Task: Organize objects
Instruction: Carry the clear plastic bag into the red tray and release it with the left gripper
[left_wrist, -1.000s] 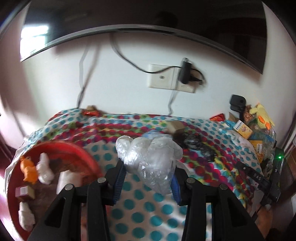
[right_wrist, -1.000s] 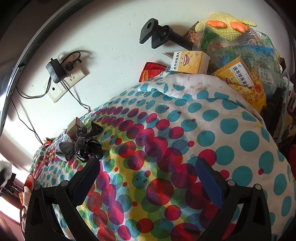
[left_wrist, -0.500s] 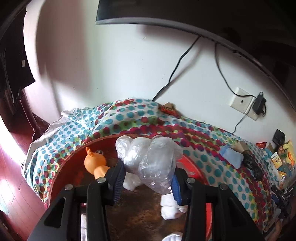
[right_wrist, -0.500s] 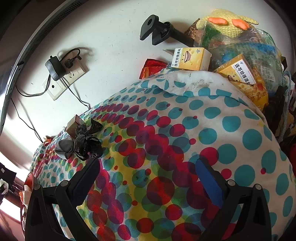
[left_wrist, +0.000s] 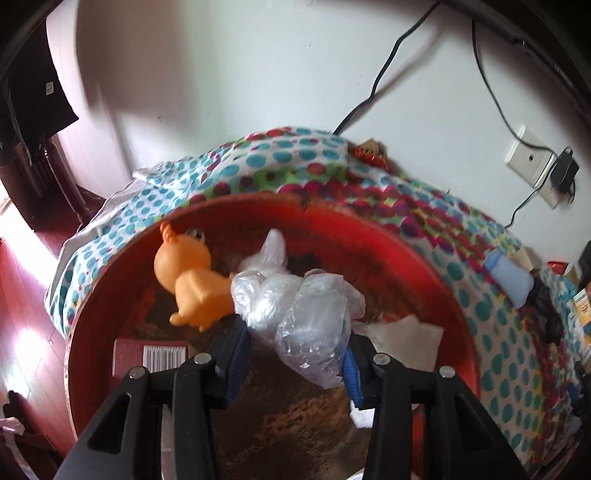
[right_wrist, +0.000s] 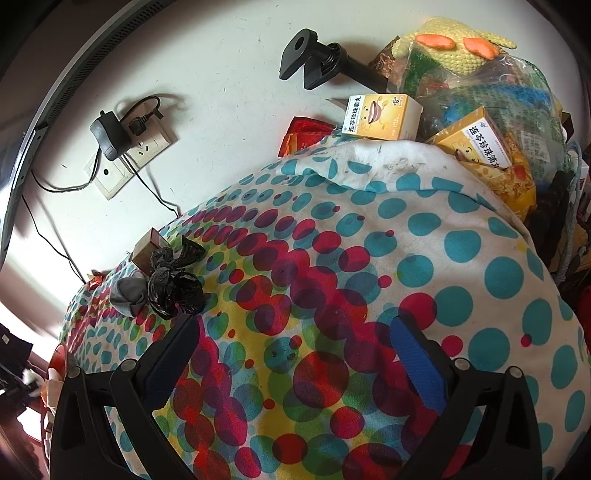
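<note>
Broadly, a dotted cloth (right_wrist: 369, 258) covers the counter, bearing a red basin (left_wrist: 424, 266). Over the basin, the left gripper (left_wrist: 295, 354) clamps a crumpled clear plastic bag (left_wrist: 303, 317) beside an orange toy (left_wrist: 192, 284). Empty, the right gripper (right_wrist: 295, 354) hangs spread wide.

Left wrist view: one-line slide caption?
Left gripper holds a crumpled clear plastic bag over the red basin, beside an orange toy.
</note>
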